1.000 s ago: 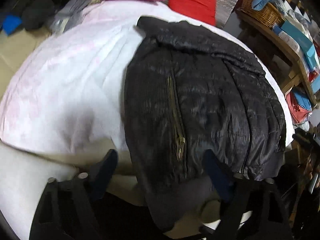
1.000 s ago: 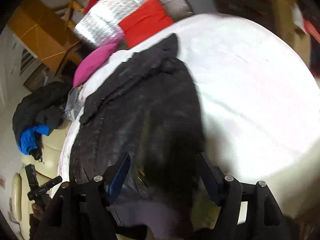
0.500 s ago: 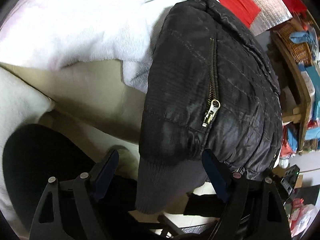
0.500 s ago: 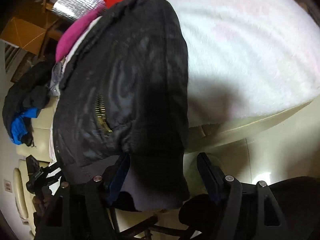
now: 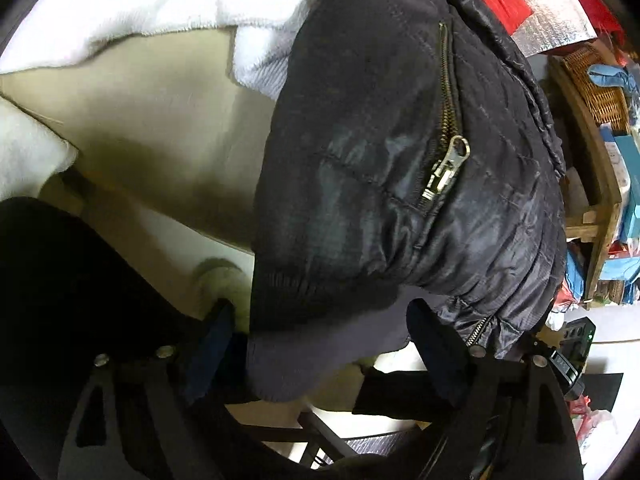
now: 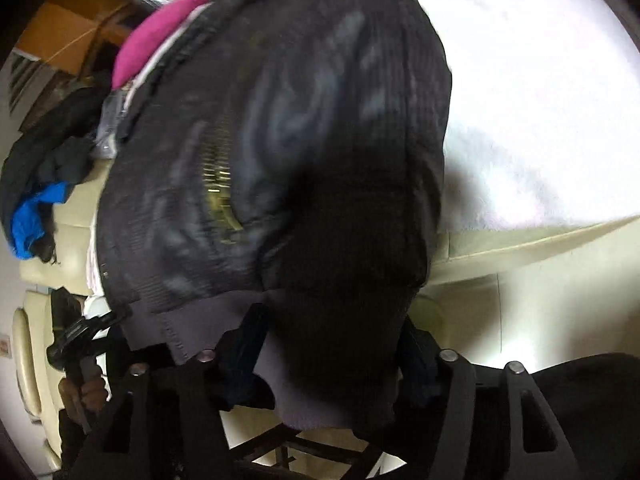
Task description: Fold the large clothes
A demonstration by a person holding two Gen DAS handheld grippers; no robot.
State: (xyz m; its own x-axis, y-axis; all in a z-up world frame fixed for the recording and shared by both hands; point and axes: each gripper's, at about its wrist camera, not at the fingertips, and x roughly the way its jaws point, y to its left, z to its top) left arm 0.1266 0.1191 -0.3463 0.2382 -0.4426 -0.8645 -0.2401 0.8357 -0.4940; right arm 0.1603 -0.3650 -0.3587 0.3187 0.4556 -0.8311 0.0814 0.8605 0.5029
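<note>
Over white blanket (image 5: pixel 120 8), one black jacket (image 5: pixel 380 140), two grippers' jaws apparently spread.

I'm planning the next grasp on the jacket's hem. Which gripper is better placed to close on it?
Probably the left gripper: the black jacket's ribbed hem lies sharply between its open fingers. The right gripper also straddles it, but blurred.

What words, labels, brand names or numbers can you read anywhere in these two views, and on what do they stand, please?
None can be read.
Black jacket: no label or print shows; its zipper pull bears no legible mark.
Blue boxes on the wooden shelf: any print is too small and distorted to read.
Right wrist view: motion blur, no text visible.
</note>
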